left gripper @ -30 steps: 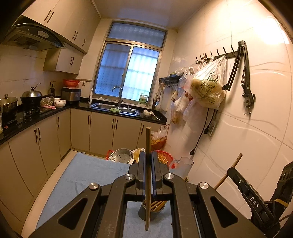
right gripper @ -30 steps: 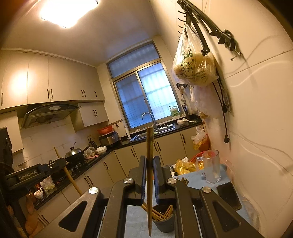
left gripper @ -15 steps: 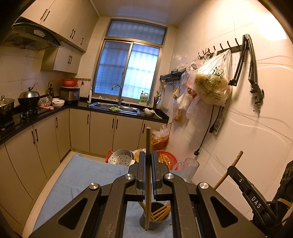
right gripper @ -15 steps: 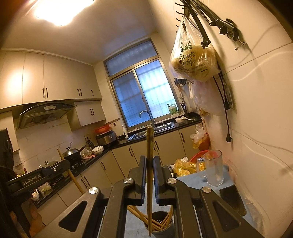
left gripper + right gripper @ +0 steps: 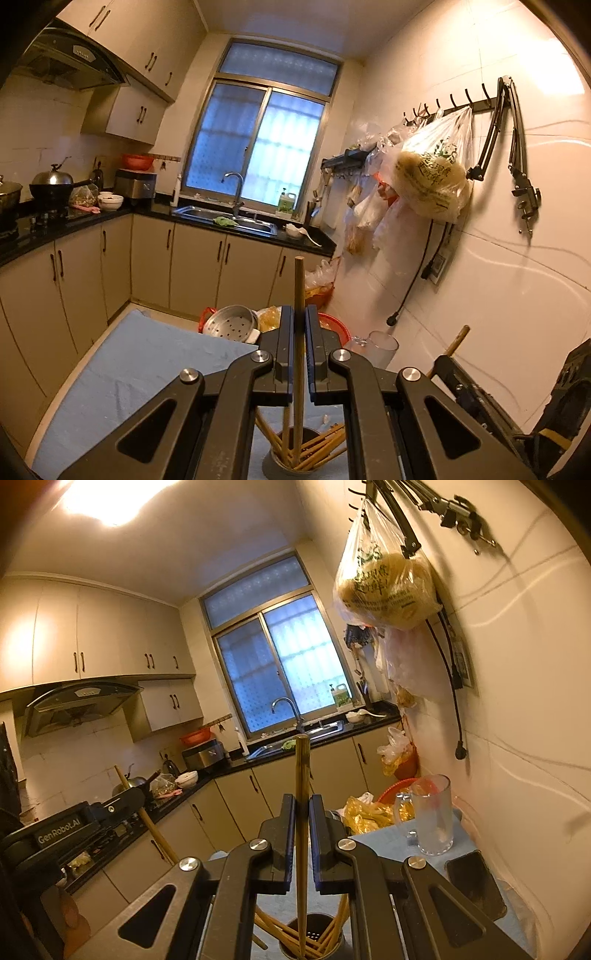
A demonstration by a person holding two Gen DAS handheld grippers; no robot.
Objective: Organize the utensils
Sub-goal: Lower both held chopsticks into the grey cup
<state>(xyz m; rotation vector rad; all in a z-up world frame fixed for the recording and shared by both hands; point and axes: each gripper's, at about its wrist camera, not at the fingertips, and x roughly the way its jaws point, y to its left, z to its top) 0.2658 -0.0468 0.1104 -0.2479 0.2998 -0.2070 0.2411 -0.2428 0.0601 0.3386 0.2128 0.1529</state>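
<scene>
My left gripper (image 5: pixel 299 317) is shut on a wooden chopstick (image 5: pixel 299 288) held upright; its lower end reaches into a dark metal holder (image 5: pixel 291 461) with several chopsticks. My right gripper (image 5: pixel 302 805) is shut on another upright chopstick (image 5: pixel 302 768), whose lower tip sits inside the same holder (image 5: pixel 314 938). The right gripper's body (image 5: pixel 480 398) shows at the right of the left wrist view, the left gripper's body (image 5: pixel 74 827) at the left of the right wrist view. The holder stands on a blue cloth (image 5: pixel 129 369).
A glass mug (image 5: pixel 432 819) and a black phone (image 5: pixel 476 882) lie on the cloth near the wall. A metal steamer pot (image 5: pixel 229 325) and red basin (image 5: pixel 332 325) sit beyond the table's far edge. Bags (image 5: pixel 432 177) hang on the right wall.
Both grippers have moved lower and closer over the holder. The chopstick tips now reach into the holder's mouth.
</scene>
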